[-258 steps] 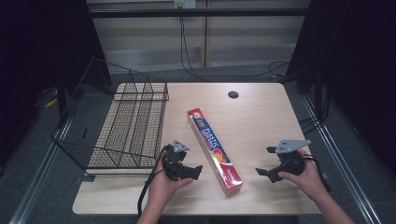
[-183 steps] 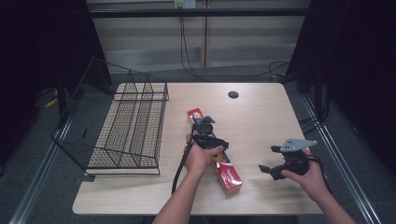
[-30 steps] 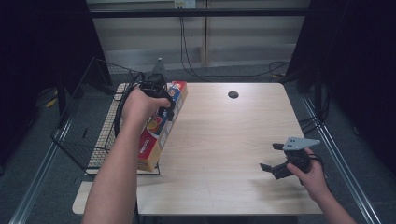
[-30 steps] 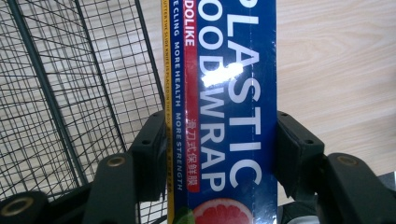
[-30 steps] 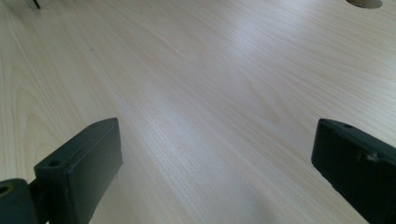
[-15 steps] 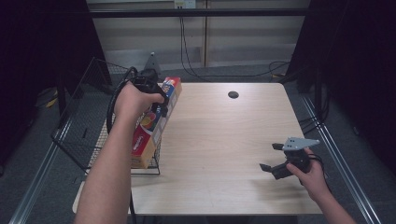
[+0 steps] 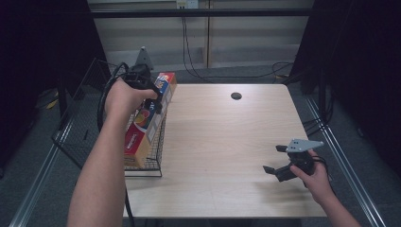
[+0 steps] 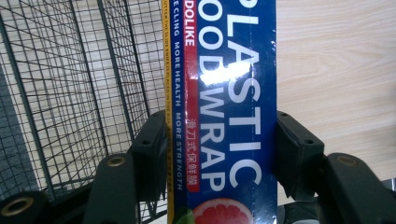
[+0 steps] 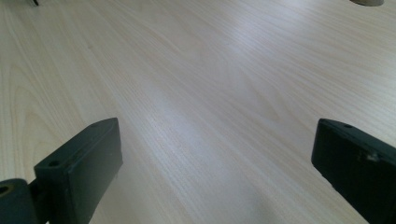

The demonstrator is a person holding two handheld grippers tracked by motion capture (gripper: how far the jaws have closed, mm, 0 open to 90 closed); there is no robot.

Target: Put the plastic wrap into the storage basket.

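Plastic wrap box [image 7: 150, 116], a long carton printed in blue, red and yellow, is held off the table [image 7: 227, 142] at its left edge, over the right side of the black wire rack [image 7: 85, 137]. In the high view the box slopes: its far end sits high beside the person's left hand [image 7: 122, 97], and its near end hangs low, close to the rack's front right corner; whether that end touches the wire cannot be told. The left gripper [image 7: 152, 97] grips the box near its far end. In the left gripper view the two black jaws press flat against the box's [image 8: 222, 116] two long sides, one pad on the yellow edge and one on the blue edge, with the lettered face turned toward the camera and a pink fruit picture at the bottom of the frame. Behind the box in that view the rack's [image 8: 70, 93] mesh lies to the left and bare wood [image 8: 336, 70] lies to the right. The left forearm reaches in from the bottom of the high view, and the gripper's cable loops beside the wrist. The right gripper [image 7: 275, 161] sits well apart, near the table's front right corner, in the person's right hand [image 7: 314, 177]. In the right gripper view its jaws stand wide open with only bare wood [image 9: 210, 93] between them. A small dark round hole [image 7: 236, 96] marks the table's far side.
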